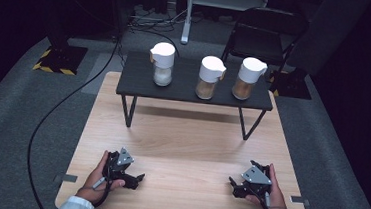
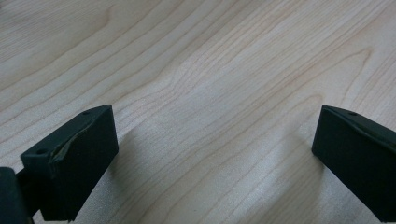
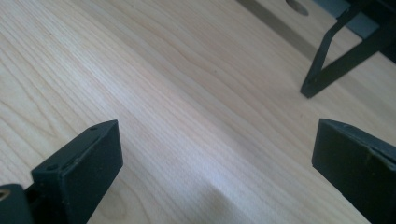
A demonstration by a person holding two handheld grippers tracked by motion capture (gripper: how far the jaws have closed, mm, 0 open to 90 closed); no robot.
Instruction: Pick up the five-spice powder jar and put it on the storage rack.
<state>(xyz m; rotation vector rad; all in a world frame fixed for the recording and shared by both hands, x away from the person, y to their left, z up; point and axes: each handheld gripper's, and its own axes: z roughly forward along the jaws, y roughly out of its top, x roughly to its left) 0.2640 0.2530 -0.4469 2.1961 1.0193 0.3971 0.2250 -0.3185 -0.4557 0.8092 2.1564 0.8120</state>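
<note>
Three white-lidded glass jars stand on a low black shelf at the table's far side: a left jar with white contents, a middle jar and a right jar with brown contents. My left gripper rests near the front left of the wooden table, held by a hand, open. In its own view the left gripper has jaws wide apart over bare wood. My right gripper lies near the front right, open. The right gripper holds nothing in its own view.
A black metal leg of the shelf shows at the upper right of the right gripper view. Behind the table stand a dark folding chair and a white stand. A black cable runs over the grey carpet at the left.
</note>
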